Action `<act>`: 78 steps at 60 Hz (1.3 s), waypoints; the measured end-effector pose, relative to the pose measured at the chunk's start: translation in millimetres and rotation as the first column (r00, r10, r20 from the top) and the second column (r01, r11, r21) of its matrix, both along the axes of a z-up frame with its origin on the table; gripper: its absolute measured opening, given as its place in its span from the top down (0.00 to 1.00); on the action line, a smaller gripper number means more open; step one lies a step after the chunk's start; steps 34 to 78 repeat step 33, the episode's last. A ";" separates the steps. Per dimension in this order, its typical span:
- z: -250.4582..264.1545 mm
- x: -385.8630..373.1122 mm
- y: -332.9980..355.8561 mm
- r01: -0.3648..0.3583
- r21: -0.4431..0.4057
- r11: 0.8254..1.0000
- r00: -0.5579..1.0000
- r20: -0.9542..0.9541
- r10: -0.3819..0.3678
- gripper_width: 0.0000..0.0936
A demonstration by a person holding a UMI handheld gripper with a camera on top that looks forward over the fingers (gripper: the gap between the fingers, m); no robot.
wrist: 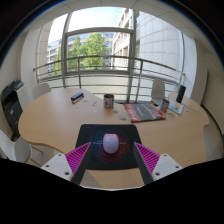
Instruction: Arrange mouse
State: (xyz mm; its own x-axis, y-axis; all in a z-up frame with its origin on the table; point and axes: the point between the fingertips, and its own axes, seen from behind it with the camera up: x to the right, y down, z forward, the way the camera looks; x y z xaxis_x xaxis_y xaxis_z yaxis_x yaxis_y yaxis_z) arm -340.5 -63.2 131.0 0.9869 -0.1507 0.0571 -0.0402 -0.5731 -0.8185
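Note:
A white mouse (110, 144) lies on a dark mouse mat (110, 136) on the round wooden table (50, 120). My gripper (113, 158) is open, its magenta pads (79, 157) wide apart on either side of the mat. The mouse sits just ahead of the fingertips, between their lines, with a clear gap on each side. Nothing is held.
A dark mug (108, 101) stands beyond the mat. A phone-like object (77, 97) lies at the far left of the table. A red-orange keyboard or notebook (145, 111) and small items lie at the right. Chairs ring the table; large windows and a railing (100, 68) stand behind.

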 end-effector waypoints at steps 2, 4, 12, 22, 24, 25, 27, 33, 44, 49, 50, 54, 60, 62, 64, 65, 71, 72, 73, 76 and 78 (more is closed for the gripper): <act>7.2 -2.4 -13.5 0.001 0.009 1.000 1.000 0.012 -0.001 0.09; 14.6 -6.3 -27.7 -0.001 0.015 1.000 1.000 0.023 0.000 0.10; 34.0 -21.8 -79.1 -0.002 0.026 1.000 0.999 0.044 0.001 0.10; 45.5 -33.1 -117.0 -0.013 0.043 0.999 0.998 0.062 0.010 0.10; 48.0 -35.2 -122.2 -0.013 0.045 0.999 0.998 0.061 0.010 0.10; 48.8 -36.8 -124.8 -0.013 0.045 0.999 0.998 0.058 0.010 0.09; 50.5 -38.4 -128.9 -0.011 0.045 0.999 0.999 0.054 0.009 0.10; 56.1 -38.2 -135.5 -0.004 0.049 0.999 0.999 0.054 0.002 0.10; 56.1 -38.2 -135.5 -0.004 0.049 0.999 0.999 0.054 0.002 0.10; 56.1 -38.2 -135.5 -0.004 0.049 0.999 0.999 0.054 0.002 0.10; 56.1 -38.2 -135.5 -0.004 0.049 0.999 0.999 0.054 0.002 0.10; 56.1 -38.2 -135.5 -0.004 0.049 0.999 0.999 0.054 0.002 0.10; 56.1 -38.2 -135.5 -0.004 0.049 0.999 0.999 0.054 0.002 0.10; 56.1 -38.2 -135.5 -0.004 0.049 0.999 0.999 0.054 0.002 0.10; 56.1 -38.2 -135.5 -0.004 0.049 0.999 0.999 0.054 0.002 0.10; 56.1 -38.2 -135.5 -0.004 0.049 0.999 0.999 0.054 0.002 0.10; 56.1 -38.2 -135.5 -0.004 0.049 0.999 0.999 0.054 0.002 0.10; 56.1 -38.2 -135.5 -0.004 0.049 0.999 0.999 0.054 0.002 0.10; 56.1 -38.2 -135.5 -0.004 0.049 0.999 0.999 0.054 0.002 0.10; 56.1 -38.2 -135.5 -0.004 0.049 0.999 0.999 0.054 0.002 0.10; 56.1 -38.2 -135.5 -0.004 0.049 0.999 0.999 0.054 0.002 0.10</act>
